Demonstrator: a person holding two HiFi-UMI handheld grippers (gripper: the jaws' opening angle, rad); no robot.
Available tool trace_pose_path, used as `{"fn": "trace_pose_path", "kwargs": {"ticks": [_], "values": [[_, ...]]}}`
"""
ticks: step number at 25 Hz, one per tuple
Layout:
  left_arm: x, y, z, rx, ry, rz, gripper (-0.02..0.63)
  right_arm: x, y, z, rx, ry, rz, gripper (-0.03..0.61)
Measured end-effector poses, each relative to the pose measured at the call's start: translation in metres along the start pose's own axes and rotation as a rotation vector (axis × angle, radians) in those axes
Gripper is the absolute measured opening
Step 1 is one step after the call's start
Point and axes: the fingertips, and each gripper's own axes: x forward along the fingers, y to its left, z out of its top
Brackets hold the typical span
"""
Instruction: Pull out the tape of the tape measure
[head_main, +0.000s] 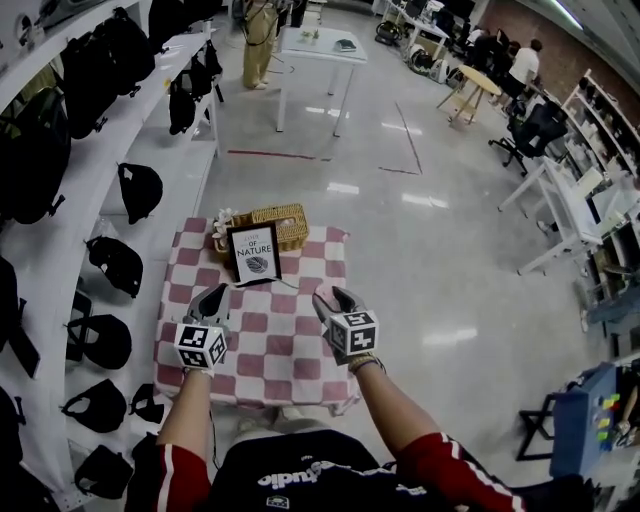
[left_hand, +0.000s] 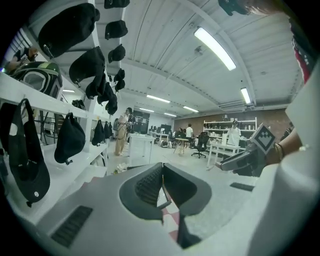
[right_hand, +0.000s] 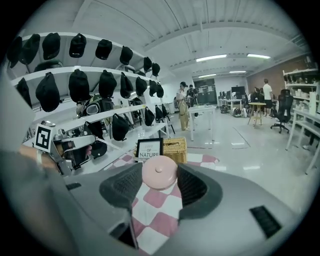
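A round pink tape measure (right_hand: 159, 172) sits between the ribbed pads of my right gripper (right_hand: 159, 184), which is shut on its case. In the head view the right gripper (head_main: 334, 297) hovers over the checkered tablecloth (head_main: 290, 350), right of the middle. My left gripper (head_main: 212, 296) hovers at the same height to its left, jaws pointing forward. In the left gripper view the left gripper (left_hand: 162, 189) has its jaws pressed together on a thin grey strip, which looks like the tape's end. The tape between the two grippers is too thin to follow.
A wicker basket (head_main: 275, 222) and a framed sign (head_main: 254, 252) stand at the table's far edge. White shelves with several black caps (head_main: 120, 265) run along the left. A white table (head_main: 320, 50) and people are far off across the floor.
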Motion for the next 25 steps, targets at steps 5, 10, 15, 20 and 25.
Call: {"fn": "trace_pose_path", "kwargs": {"ticks": [5,10,15,20,25], "values": [[0.016,0.004,-0.042,-0.006,0.063,0.004,0.008,0.021,-0.005,-0.031,0.016,0.043,-0.012,0.222],[0.025,0.006,-0.079,0.002,0.122,0.003,0.008,0.041,-0.014,-0.066,0.050,0.089,-0.031,0.222],[0.029,0.012,-0.117,0.018,0.196,0.007,0.008,0.055,-0.020,-0.102,0.091,0.155,-0.045,0.222],[0.035,0.018,-0.143,0.014,0.239,0.018,0.009,0.068,-0.028,-0.128,0.074,0.234,-0.044,0.222],[0.037,0.023,-0.165,0.005,0.282,0.033,0.008,0.077,-0.035,-0.148,0.078,0.306,-0.056,0.222]]}}
